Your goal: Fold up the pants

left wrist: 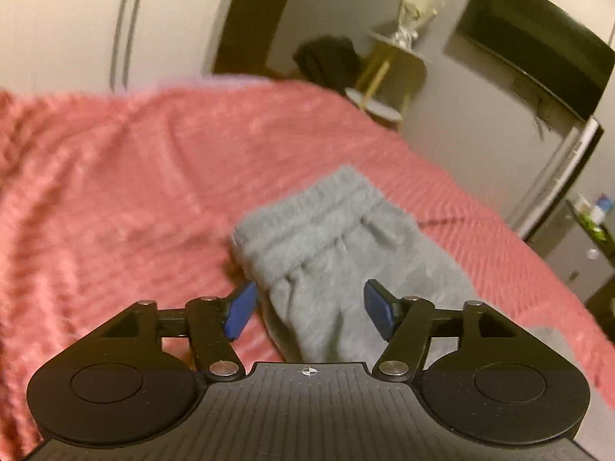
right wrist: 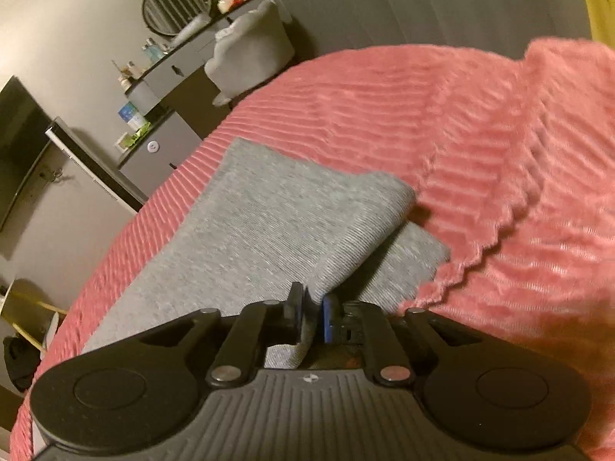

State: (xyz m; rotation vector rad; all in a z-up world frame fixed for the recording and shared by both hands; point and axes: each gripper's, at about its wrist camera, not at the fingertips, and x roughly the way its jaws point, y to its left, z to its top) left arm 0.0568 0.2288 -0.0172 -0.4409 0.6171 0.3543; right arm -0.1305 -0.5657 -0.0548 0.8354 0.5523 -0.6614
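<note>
Left gripper (left wrist: 307,309) gapes over grey pants (left wrist: 326,246); right gripper (right wrist: 312,317) pinches their folded edge — pink ribbed bedspread (left wrist: 115,192) beneath, television (left wrist: 538,46) at two o'clock.

Blurred dresser clutter (right wrist: 134,73), pants' (left wrist: 326,238) near end hidden

No text, label, brand or number could be read in either view; the small packages on the dresser (right wrist: 132,115), toward ten o'clock in the right wrist view, were too blurred to make out. The only sign was a small round crosshair mark printed on each gripper's ribbed body, at six o'clock
</note>
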